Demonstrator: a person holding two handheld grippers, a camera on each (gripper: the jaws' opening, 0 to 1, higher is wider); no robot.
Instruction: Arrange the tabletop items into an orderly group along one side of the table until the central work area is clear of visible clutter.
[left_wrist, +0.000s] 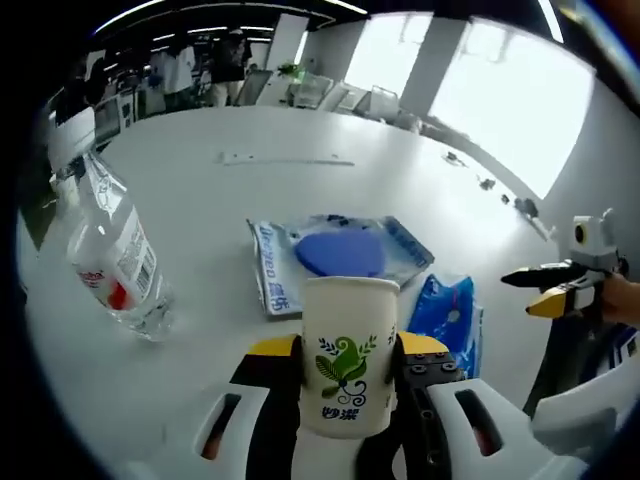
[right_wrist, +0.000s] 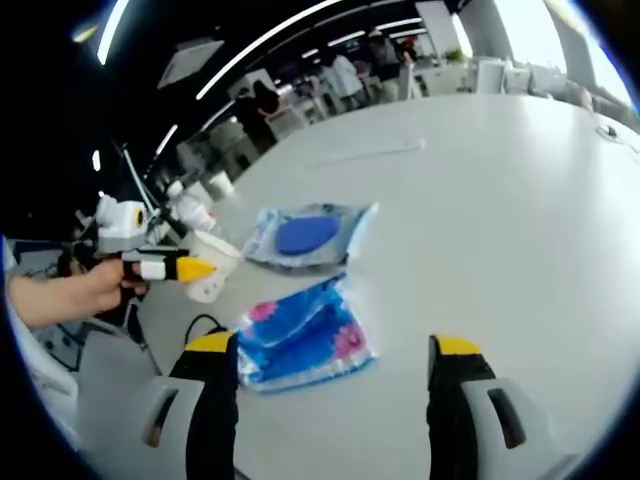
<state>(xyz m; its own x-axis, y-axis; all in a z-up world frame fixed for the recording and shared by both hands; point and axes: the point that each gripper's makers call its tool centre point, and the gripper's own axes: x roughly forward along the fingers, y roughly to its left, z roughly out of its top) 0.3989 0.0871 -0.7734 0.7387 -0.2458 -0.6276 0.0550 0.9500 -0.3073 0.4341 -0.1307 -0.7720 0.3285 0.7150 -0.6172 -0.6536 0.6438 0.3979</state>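
Note:
My left gripper (left_wrist: 350, 352) is shut on a white paper cup (left_wrist: 347, 352) with a green leaf print, held upright just above the white table (left_wrist: 250, 200). Beyond the cup lies a clear packet holding a blue disc (left_wrist: 340, 252), and to its right a blue patterned packet (left_wrist: 446, 308). A clear plastic water bottle (left_wrist: 115, 255) stands at the left. My right gripper (right_wrist: 335, 365) is open above the table, with the blue floral packet (right_wrist: 305, 335) between its jaws and slightly ahead. In the right gripper view the left gripper (right_wrist: 165, 267) holds the cup (right_wrist: 212, 265) at the left.
The blue-disc packet (right_wrist: 308, 235) lies behind the floral one. A flat pale strip (left_wrist: 285, 158) rests far across the table. Chairs and people stand beyond the far edge. A hand (right_wrist: 70, 290) grips the left tool. The table's right half is bare.

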